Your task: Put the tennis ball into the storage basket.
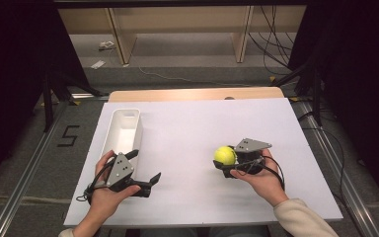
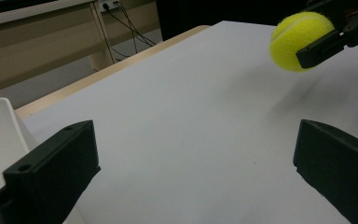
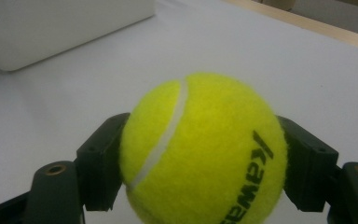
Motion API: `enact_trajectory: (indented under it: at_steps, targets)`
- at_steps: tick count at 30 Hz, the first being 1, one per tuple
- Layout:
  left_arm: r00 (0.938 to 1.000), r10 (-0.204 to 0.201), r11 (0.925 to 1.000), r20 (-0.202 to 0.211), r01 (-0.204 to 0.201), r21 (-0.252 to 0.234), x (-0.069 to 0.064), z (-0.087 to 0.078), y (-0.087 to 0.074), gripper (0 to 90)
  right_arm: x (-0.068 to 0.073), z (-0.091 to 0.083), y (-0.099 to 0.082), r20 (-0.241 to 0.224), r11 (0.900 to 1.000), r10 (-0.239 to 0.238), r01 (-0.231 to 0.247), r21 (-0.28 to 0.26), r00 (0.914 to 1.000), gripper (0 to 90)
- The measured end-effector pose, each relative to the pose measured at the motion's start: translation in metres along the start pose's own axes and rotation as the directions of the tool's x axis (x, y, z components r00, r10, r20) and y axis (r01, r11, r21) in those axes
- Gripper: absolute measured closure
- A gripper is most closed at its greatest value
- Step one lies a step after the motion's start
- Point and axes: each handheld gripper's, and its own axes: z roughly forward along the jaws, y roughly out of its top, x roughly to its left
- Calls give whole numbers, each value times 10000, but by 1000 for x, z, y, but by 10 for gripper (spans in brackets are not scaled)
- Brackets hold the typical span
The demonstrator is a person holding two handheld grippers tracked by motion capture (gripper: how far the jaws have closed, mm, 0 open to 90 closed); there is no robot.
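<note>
The wide table (image 1: 197, 197), covered by a flat white sheet with a strip of pale wood along its far edge, carries everything here; both pairs of tongs are over its near half.

The long white plastic bin (image 1: 123, 129), open-topped and rectangular, stands just beyond the left tongs (image 1: 145, 170), its near end close beside their farther jaw. In the left gripper view a corner of the bin sits beside the left-hand jaw.

The left tongs, held in the person's left hand (image 1: 104, 190), are spread wide with nothing between the jaws; the left gripper view shows bare white table in the gap. They point across the table toward the right tongs (image 1: 225, 163), well apart from them.

The right tongs, held in the person's right hand (image 1: 257, 178), are closed around the fuzzy yellow-green tennis ball (image 1: 224, 155). In the right gripper view the two black jaws press against opposite sides of the ball, whose white seam and dark lettering face the camera. In the left gripper view the ball appears raised a little off the table, with a soft shadow under it.
</note>
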Motion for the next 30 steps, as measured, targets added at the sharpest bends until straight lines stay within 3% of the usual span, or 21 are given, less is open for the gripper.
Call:
enact_trajectory:
  at_steps: [30]
  targets:
    - [10000,-20,10000,-3,20,-44,0,-1,0,0,7,10,6,-136,9999,29,-30,-111,9999,272]
